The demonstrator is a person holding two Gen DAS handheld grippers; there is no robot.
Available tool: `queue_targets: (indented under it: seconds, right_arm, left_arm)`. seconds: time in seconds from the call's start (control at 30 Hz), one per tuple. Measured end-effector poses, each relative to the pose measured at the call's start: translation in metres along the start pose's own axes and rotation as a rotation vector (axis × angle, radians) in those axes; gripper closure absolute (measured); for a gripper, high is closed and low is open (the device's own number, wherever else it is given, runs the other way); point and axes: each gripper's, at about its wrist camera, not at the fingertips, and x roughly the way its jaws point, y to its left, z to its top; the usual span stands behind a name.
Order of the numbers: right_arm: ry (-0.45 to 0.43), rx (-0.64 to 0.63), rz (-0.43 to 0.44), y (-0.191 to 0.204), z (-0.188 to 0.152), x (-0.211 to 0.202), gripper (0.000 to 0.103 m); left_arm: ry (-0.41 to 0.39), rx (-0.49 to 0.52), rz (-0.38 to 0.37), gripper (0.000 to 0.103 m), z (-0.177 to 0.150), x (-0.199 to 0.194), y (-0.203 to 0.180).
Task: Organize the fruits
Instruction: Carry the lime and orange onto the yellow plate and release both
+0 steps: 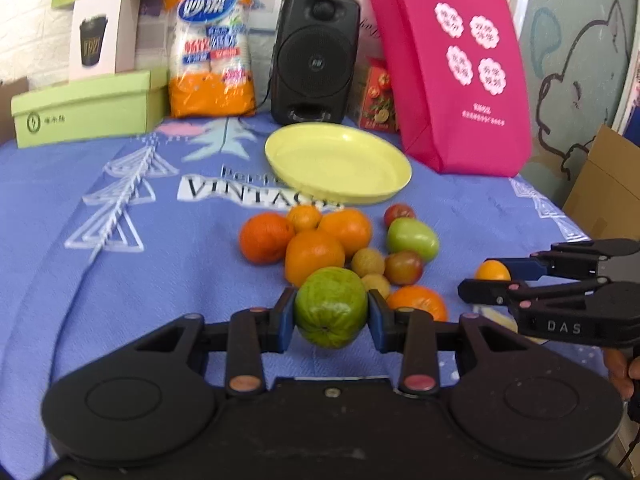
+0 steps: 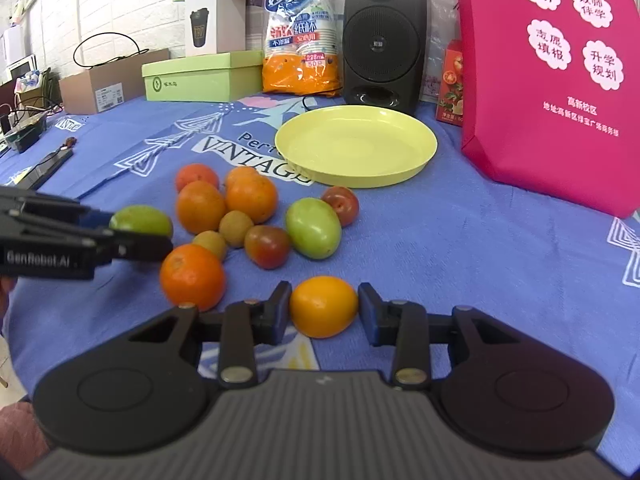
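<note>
My left gripper (image 1: 331, 308) is shut on a green guava (image 1: 331, 314), with the blue pads pressing both its sides. In the right wrist view that guava (image 2: 140, 220) shows between the left gripper's fingers (image 2: 140, 234) at the left. My right gripper (image 2: 323, 306) is shut on a small yellow-orange fruit (image 2: 323, 306) just above the blue cloth. Several oranges (image 2: 250, 198), a green fruit (image 2: 314, 228), red-green plums (image 2: 267, 246) and small brown fruits (image 2: 236, 228) lie in a pile beyond. An empty yellow plate (image 2: 424, 148) sits behind the pile.
A black speaker (image 2: 384, 36), an orange pack of paper cups (image 2: 300, 32), green boxes (image 2: 200, 76) and a pink bag (image 2: 552, 80) line the back of the table. The blue cloth (image 2: 480, 248) covers the tabletop. A cardboard box (image 1: 608, 184) stands off the right edge.
</note>
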Motion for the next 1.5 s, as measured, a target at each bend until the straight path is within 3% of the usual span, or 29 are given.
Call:
queue_targets:
  seconds: [0.3, 0.43, 0.7, 1.07, 1.13, 1.2, 1.5]
  right_arm:
    - [-0.083, -0.04, 0.005, -0.009, 0.042, -0.002, 0.068]
    - [-0.1, -0.038, 0.009, -0.018, 0.068, 0.019, 0.068]
    - [-0.081, -0.012, 0.001, -0.039, 0.104, 0.081, 0.068]
    - [-0.022, 0.008, -0.004, -0.049, 0.109, 0.131, 0.067]
    - [-0.022, 0.014, -0.015, -0.049, 0.109, 0.132, 0.067]
    - [-0.032, 0.021, -0.02, -0.05, 0.109, 0.128, 0.06]
    - [-0.093, 0.079, -0.014, -0.057, 0.094, 0.073, 0.058]
  left_arm:
    - [-0.05, 0.076, -0.017, 0.067, 0.049, 0.005, -0.003]
    - [-0.041, 0.061, -0.045, 0.067, 0.079, 0.035, 0.003]
    - [0.028, 0.009, -0.006, 0.067, 0.124, 0.123, 0.018]
    - [0.127, -0.032, 0.037, 0.063, 0.133, 0.193, 0.031]
    - [0.115, -0.039, 0.04, 0.038, 0.132, 0.191, 0.033]
    - [0.086, -0.04, 0.043, 0.027, 0.133, 0.18, 0.033]
    - [-0.037, -0.01, 0.084, 0.027, 0.117, 0.09, 0.037]
